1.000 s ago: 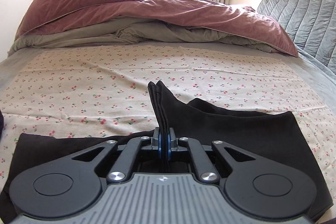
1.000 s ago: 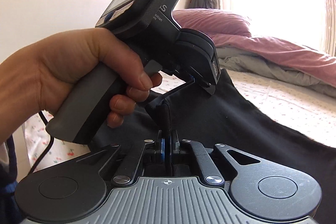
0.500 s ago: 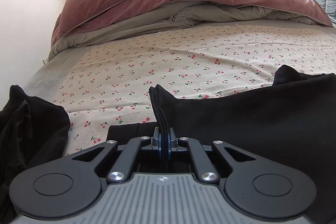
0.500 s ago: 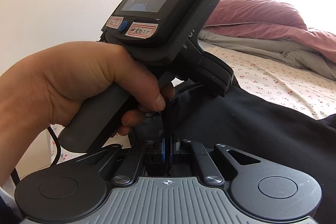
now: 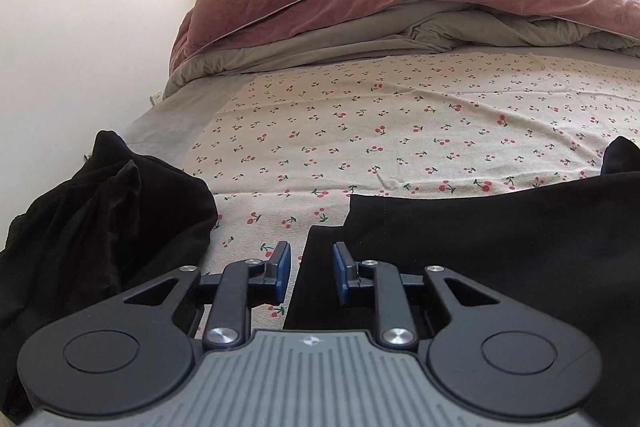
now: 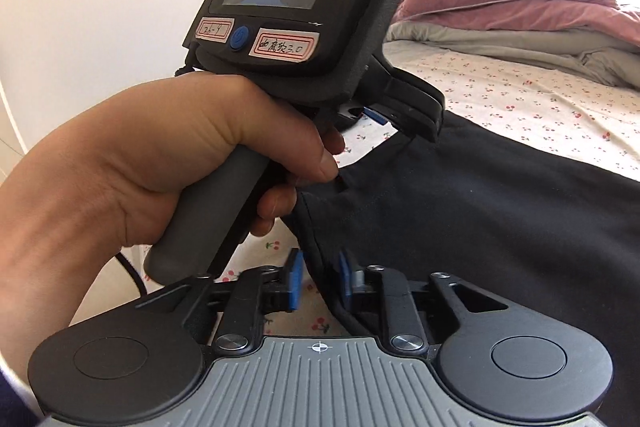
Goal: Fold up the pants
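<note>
The black pants [image 5: 500, 247] lie folded flat on the cherry-print sheet [image 5: 400, 123], their left edge just in front of my grippers. My left gripper [image 5: 310, 273] is open, its blue pads on either side of the pants' edge, holding nothing. In the right wrist view the pants [image 6: 500, 211] spread to the right. My right gripper [image 6: 320, 277] is open around the pants' corner edge. The left gripper's handle with its screen [image 6: 296, 15] and the hand holding it fill the left of that view.
A second crumpled black garment [image 5: 92, 227] lies at the left bed edge. A mauve and grey duvet [image 5: 400, 7] and pillow are piled at the head of the bed. A wall runs along the left side.
Both grippers were shut on the pants' edge and have opened. The raised edge has dropped flat onto the bed. The left gripper has swung left and lower.
</note>
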A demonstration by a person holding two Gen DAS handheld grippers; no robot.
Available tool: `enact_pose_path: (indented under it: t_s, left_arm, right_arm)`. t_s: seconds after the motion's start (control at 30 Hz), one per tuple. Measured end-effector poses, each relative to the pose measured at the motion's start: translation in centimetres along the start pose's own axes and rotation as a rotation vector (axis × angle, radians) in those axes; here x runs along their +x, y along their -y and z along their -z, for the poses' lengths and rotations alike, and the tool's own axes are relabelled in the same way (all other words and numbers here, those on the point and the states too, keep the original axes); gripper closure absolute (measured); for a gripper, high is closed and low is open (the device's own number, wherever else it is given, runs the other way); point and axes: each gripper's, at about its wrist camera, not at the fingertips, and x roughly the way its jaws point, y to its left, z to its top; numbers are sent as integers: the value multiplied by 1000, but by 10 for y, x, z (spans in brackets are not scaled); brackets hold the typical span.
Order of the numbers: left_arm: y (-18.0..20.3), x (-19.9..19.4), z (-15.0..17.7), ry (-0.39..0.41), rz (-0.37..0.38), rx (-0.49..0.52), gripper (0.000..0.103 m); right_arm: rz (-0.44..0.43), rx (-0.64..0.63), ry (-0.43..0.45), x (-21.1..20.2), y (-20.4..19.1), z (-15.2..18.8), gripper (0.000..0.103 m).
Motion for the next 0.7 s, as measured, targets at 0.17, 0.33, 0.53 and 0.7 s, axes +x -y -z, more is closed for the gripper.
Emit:
enact_pose_path:
  t_s: [0.17,0.33,0.53,0.7]
  left_arm:
    - [-6,-10,-5,14,-29,-57,72]
    - [43,-32,-18,94,103,19,69]
    - [138,-50,-27,87,316,90,68]
    - [216,-52,-19,14,435,185,66]
  right_arm:
    - [32,-22,23,-80,36,20,54]
    - [161,56,3,-152,113,36,54]
    - [290,167,-67,-196,186,65,54]
    - [267,261,-33,-199,207,112,55]
